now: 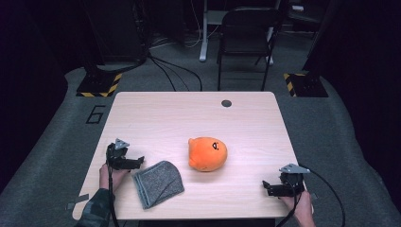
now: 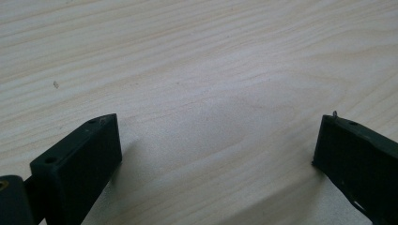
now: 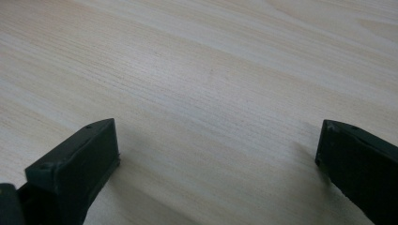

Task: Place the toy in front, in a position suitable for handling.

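Both grippers sit low on the pale wood counter (image 1: 156, 113) w/ jaws spread wide and nothing between them: the left gripper (image 1: 138, 162) at lower left of the high view, the right gripper (image 1: 266, 186) at lower right. Each gripper view looks along its own black jaws at bare wood grain, so neither has hold of anything. The nearest thing to the left gripper is the grey cloth (image 1: 158, 183), folded into a rounded wedge, lying flat just beside that gripper's tips, lower-left of centre in the high view. It looks like terry or knit fabric: probably light, limp, no stiffness, so it should sag and unfold if lifted by one layer only. Best hold is likely the near corner or folded edge closest to the left gripper, pinching through all layers; a flat cloth on a smooth counter may slide rather than lift, so the lower jaw needs to get under the edge. The orange plush toy (image 1: 207, 153) sits about mid-frame, apart from the cloth, between the two grippers but nearer the centre; a small dark face mark shows on its top right. It's prob. soft, squashy and light, not fragile; it would compress in a grip, so a hold across its narrower part or at an ear-like bump at upper left seems safest. Grip surface looks fuzzy, not slippery.
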Tool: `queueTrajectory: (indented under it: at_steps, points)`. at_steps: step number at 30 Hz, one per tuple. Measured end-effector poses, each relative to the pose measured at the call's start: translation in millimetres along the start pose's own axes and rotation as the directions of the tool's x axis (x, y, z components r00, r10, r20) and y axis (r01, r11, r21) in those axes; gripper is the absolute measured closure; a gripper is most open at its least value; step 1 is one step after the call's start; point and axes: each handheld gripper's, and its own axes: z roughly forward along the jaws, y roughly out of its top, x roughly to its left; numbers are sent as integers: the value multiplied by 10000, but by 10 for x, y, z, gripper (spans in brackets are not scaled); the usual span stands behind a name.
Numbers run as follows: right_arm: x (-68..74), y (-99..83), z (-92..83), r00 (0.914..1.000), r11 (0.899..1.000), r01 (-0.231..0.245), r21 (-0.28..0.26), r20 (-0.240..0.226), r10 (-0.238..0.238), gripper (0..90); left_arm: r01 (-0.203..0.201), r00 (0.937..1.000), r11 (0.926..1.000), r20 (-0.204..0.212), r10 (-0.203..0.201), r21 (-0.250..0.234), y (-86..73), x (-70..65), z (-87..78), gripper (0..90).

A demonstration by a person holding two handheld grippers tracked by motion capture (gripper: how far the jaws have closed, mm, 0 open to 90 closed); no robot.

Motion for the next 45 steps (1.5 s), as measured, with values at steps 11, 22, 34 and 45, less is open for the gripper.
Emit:
queueTrajectory:
  at_steps: [11,22,34,45]
  points:
    - [9,19,-17,10000,9999,48,163,-60,-47,0,-1,10000,10000,4,1,5,3,-1,3,11]
    - [132,217,-136,9995,9998,170,-62,-263,-171,0,-105,9999,9999,72,105,27,-1,-3,-3,12]
    - [291,431,-221,9968,9996,247,-163,-759,-259,0,-68,10000,10000,62,68,-10,-3,-6,-3,12]
    - [497,655,-275,9923,9977,563,-389,-1081,-602,0,-114,9999,9999,74,114,32,-3,-3,-5,11]
